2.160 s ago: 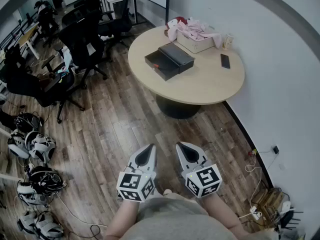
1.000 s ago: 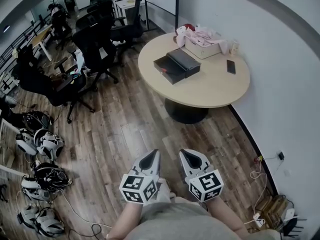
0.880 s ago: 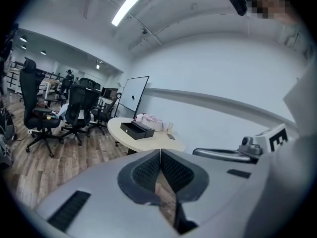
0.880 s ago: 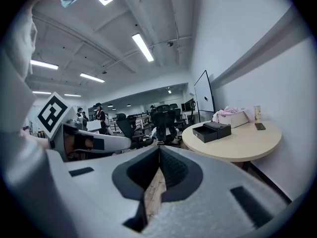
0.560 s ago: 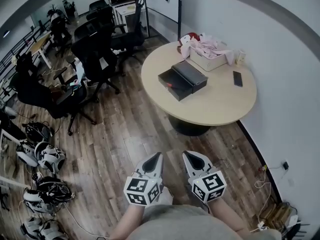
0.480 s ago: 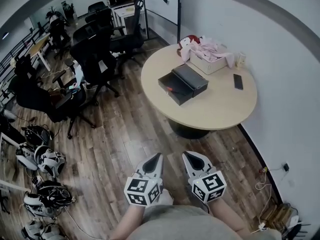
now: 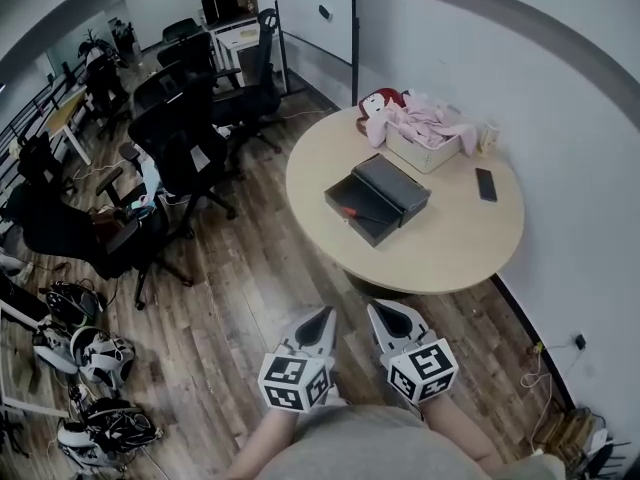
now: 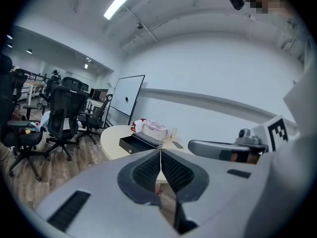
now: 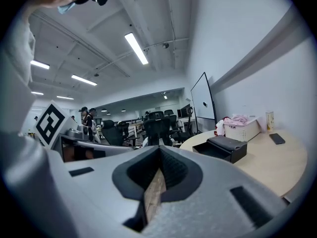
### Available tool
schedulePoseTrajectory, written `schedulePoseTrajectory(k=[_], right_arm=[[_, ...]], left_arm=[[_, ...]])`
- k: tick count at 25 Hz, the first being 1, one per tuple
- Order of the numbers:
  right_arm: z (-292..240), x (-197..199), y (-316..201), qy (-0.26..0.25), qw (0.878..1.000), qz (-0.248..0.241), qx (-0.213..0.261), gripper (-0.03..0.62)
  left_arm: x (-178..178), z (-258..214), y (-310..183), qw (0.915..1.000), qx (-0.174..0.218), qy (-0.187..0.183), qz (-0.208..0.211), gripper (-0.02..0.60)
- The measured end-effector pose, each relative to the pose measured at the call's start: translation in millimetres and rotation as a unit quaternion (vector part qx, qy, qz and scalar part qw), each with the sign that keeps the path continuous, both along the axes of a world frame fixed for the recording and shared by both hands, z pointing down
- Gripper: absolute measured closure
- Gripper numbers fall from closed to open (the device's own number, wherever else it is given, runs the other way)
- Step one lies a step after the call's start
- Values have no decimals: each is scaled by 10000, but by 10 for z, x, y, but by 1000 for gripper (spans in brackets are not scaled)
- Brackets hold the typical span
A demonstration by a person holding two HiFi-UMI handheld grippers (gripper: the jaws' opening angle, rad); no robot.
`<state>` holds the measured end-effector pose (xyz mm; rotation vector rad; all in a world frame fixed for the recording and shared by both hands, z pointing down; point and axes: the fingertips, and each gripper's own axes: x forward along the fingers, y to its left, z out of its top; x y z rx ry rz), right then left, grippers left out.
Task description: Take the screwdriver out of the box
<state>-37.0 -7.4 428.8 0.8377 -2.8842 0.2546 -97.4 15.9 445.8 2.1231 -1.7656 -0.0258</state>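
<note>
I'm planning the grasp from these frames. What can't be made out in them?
Screwdriver: head view, just a tiny red streak in the box; too small to tell its shape.
Box interior: both gripper views, hidden by its front wall.
Basket contents: head view, covered by pink cloth.

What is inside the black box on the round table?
The pulled-out tray of the box holds what looks like a screwdriver with a red handle. The part under the cover is hidden; both gripper views are too low to see in.

The screwdriver (image 7: 350, 211) in the box (image 7: 394, 188) shows only as a tiny red speck.
</note>
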Motion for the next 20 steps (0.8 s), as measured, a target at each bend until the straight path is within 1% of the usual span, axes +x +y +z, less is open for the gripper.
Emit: schedulePoseTrajectory(k=[4, 10, 16, 20], right_arm=[[40, -201, -239, 15, 9999, 125, 12, 594], [123, -359, -507, 53, 9994, 332, -52, 594], [213, -416, -710, 109, 9987, 449, -214, 594], [208, -368, -980, 117, 9981, 547, -246, 594]], left_arm=[[-253, 56, -244, 10000, -17, 45, 22, 577], [-520, 126, -537, 9998, -88, 123, 92, 577], [-632, 176, -850, 9996, -148, 142, 200, 577], [-640, 215, -1116, 9994, -209, 140, 244, 577]])
